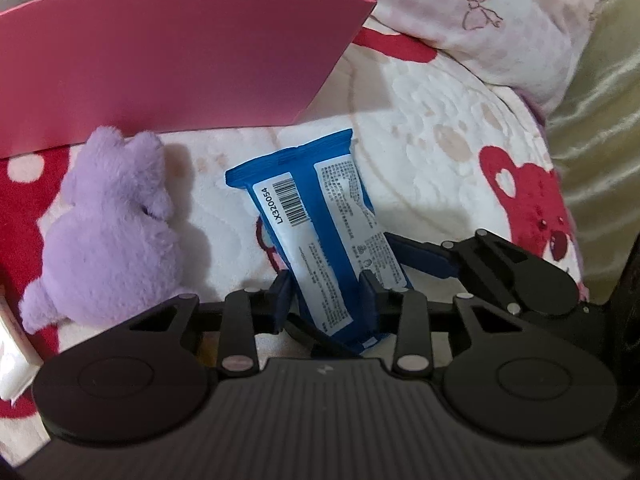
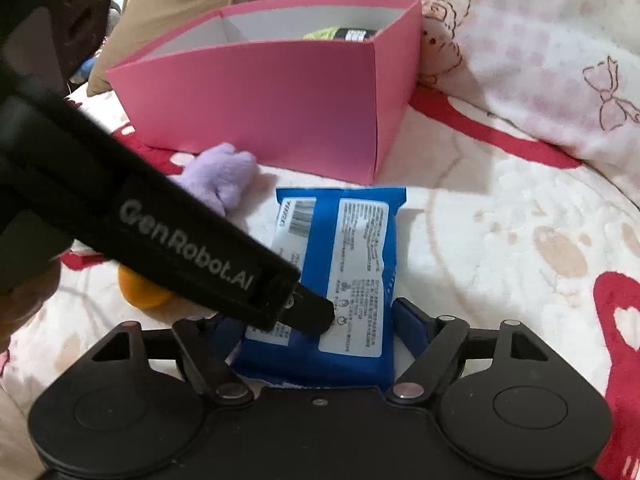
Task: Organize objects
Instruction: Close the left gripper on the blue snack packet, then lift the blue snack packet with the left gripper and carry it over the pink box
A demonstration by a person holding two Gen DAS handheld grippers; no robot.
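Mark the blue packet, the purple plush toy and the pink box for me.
blue packet [image 1: 320,216]: left wrist view, on its white barcode label.
purple plush toy [image 1: 108,236]: left wrist view, on its body.
pink box [image 2: 256,100]: right wrist view, on its front wall.

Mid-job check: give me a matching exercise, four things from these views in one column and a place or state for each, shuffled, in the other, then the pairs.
Things:
1. blue packet
2. purple plush toy
3. pink box
4. orange object

Places or states:
A. stands open on the blanket, holding a green item with a black label
B. lies label side up, between the fingers of both grippers
C. mostly hidden under the left gripper's body in the right wrist view
D. lies on the blanket just in front of the box

Pairs: 1-B, 2-D, 3-A, 4-C
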